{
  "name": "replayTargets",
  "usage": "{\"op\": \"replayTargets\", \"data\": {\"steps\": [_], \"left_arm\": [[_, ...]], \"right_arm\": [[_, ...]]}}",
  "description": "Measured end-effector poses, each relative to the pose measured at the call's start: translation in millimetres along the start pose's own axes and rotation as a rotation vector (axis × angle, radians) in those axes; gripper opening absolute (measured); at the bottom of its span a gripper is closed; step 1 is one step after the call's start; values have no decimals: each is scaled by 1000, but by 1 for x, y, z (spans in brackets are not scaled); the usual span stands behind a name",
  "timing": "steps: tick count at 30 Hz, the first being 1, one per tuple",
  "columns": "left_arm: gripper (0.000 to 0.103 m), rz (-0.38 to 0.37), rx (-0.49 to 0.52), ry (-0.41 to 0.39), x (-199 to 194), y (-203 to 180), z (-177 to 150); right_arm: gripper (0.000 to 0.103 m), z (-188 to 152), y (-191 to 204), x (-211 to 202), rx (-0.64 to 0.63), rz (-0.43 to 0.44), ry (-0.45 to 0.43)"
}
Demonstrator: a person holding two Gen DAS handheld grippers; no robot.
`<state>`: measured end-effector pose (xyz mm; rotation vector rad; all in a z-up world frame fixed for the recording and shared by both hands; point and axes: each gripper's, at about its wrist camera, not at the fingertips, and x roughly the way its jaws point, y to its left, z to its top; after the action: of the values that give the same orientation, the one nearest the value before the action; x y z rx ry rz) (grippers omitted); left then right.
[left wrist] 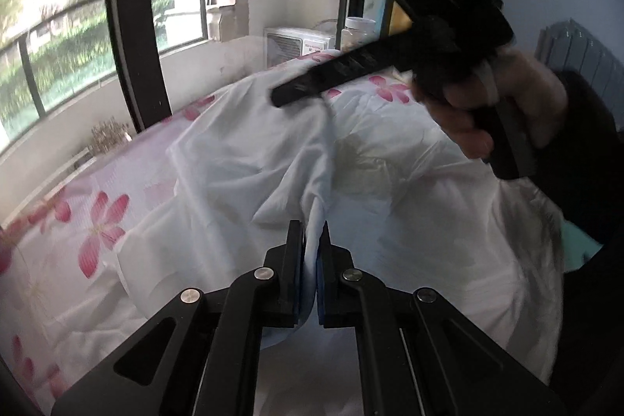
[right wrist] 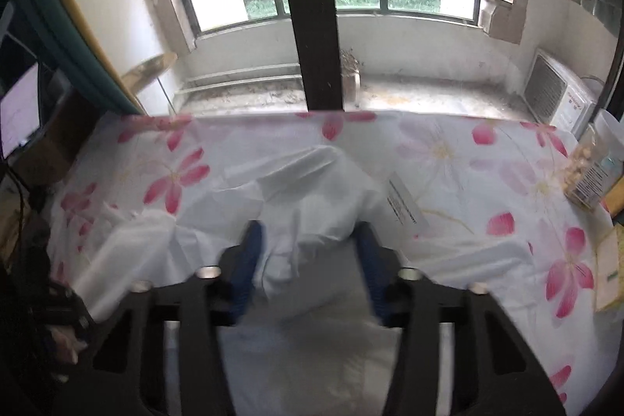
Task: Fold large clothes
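My left gripper [left wrist: 312,240] has its jaws pinched nearly together on a fold of the white garment [left wrist: 273,158]; the cloth rises in a narrow ridge between the blue pads [left wrist: 320,271] and runs away toward twelve o'clock. The rest of the garment lies rumpled across the flowered sheet [left wrist: 93,221], spreading from about nine o'clock round to three o'clock in the left wrist view. At two o'clock there, my right hand [left wrist: 503,104] grips the handle of the other tool, whose black fingers reach toward eleven o'clock above the cloth.

In the right wrist view, my right gripper [right wrist: 308,252] stands partly open, its jaws blurred, with a bunched piece of the white garment [right wrist: 296,190] between the blue pads [right wrist: 245,260]; neither pad presses on it as far as I can tell. A white printed label [right wrist: 405,205] sticks out from the garment at two o'clock. The flowered sheet [right wrist: 487,182] spreads to both sides. A jar of pale nuts [right wrist: 585,174] stands at three o'clock, at the sheet's edge.
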<state>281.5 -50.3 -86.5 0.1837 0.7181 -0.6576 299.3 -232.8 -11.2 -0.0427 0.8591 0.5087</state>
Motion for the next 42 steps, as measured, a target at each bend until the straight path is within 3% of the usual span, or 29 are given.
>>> {"op": "replayTargets", "data": {"steps": [4, 8, 12, 15, 20, 23, 28, 32, 33, 36, 37, 38, 39, 40, 42], "left_arm": [[22, -13, -103, 12, -6, 8, 2], [39, -134, -254, -33, -22, 22, 0], [45, -160, -349, -82, -46, 33, -2], [51, -81, -398, -86, -51, 40, -6], [51, 32, -549, 33, -24, 60, -15], [60, 53, -619, 56, -16, 68, -26], [62, 77, -631, 95, -11, 61, -37], [62, 136, -673, 69, -20, 55, -49], [61, 140, -667, 70, -23, 51, -51], [48, 132, -655, 62, -25, 48, -52], [28, 117, -649, 55, -25, 48, -51], [17, 84, -647, 42, -24, 49, -49], [13, 75, -651, 32, -23, 50, -48], [1, 73, -653, 23, -23, 51, -46], [1, 87, -637, -7, -26, 52, -38]], "right_arm": [[35, -17, -6, -9, 5, 12, 11], [34, -36, -16, -15, 32, 29, 18], [31, -51, -29, -15, 73, 47, 33], [30, -61, -33, -15, 87, 61, 39], [30, -75, -31, -15, 87, 79, 44], [30, -84, -30, -14, 92, 85, 47], [30, -93, -33, -12, 109, 97, 50], [25, -98, -37, -14, 131, 123, 39], [20, -99, -38, -15, 134, 126, 35], [11, -100, -41, -14, 152, 141, 26], [10, -99, -41, -15, 158, 150, 21], [8, -98, -42, -16, 170, 162, 8], [6, -98, -42, -18, 177, 170, -3], [5, -96, -41, -19, 183, 172, -12], [4, -92, -40, -27, 190, 176, -49]]}}
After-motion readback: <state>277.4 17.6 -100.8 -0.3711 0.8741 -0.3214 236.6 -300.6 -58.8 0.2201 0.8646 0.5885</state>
